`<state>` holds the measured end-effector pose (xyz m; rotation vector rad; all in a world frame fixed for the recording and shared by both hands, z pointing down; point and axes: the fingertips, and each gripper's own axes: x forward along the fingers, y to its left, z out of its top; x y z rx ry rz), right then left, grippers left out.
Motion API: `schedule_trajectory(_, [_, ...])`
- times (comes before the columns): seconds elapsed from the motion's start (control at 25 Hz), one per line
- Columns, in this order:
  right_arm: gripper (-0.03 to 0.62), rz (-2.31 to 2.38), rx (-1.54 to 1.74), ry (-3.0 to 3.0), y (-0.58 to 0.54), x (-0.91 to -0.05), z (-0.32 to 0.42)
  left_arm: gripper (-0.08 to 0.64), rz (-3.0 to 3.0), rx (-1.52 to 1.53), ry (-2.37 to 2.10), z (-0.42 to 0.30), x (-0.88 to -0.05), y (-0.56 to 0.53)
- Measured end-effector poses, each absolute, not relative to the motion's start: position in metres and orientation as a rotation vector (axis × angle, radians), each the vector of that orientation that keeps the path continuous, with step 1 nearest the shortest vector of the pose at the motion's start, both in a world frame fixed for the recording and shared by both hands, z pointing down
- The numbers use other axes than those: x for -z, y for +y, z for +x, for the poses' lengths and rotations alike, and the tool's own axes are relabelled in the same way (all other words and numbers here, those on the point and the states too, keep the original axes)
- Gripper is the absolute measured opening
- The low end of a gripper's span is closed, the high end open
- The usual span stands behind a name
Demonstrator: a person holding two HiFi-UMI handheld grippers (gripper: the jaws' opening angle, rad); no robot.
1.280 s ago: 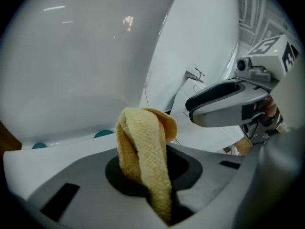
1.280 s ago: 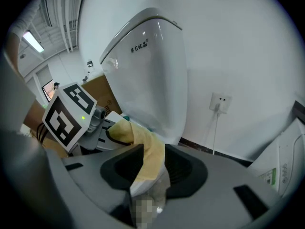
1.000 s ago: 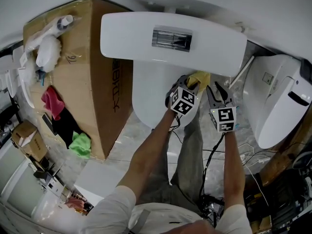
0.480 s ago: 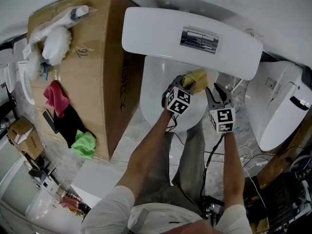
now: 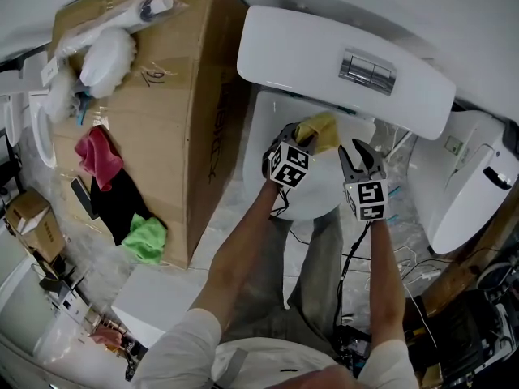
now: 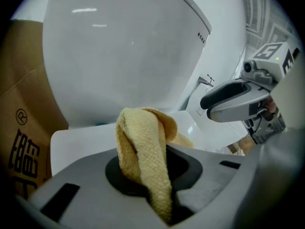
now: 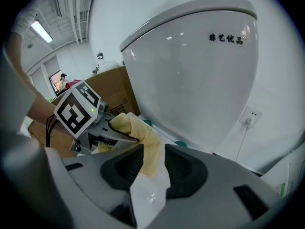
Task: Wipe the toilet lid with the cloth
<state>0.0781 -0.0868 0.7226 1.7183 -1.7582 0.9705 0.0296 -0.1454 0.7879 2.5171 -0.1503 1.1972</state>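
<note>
- Our left gripper (image 6: 157, 178) is clamped tight on the cloth (image 6: 143, 137), with a thick fold bunched up between the pads and nothing else in them.
- Our right gripper (image 7: 147, 168) is wide open and holds nothing; through its gap we see only the lid (image 7: 150, 194) and the cloth's far end beyond it.
- The cloth sits over the back half of the lid (image 5: 280, 128), close to the tank (image 5: 308, 47). Its free end seems to rest on the lid, though we cannot tell how firmly.
- The right gripper hovers just beside the left one, over the lid's right side.
- We judge the cloth soft, light and limp: it folds on itself and will drag rather than push. It is best held by a bunched fold, as now, with loose cloth left below the jaws to press flat.
- The lid looks glossy and hard, so the cloth should slide easily.
- A box (image 5: 162, 120) stands to the lid's left.
</note>
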Motion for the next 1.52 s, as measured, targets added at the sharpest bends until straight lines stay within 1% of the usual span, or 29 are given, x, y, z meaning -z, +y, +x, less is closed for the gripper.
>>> schedule_trajectory(0.88, [0.153, 1.681, -0.920, -1.768, -0.119, -0.714, 0.032, 0.080, 2.477, -1.254, -0.453, -0.067, -0.792, -0.230])
schedule_trajectory(1.52, [0.153, 1.711, -0.920, -1.741, -0.099, -0.707, 0.031, 0.080, 2.479, -1.334, -0.852, -0.126, -0.771, -0.266])
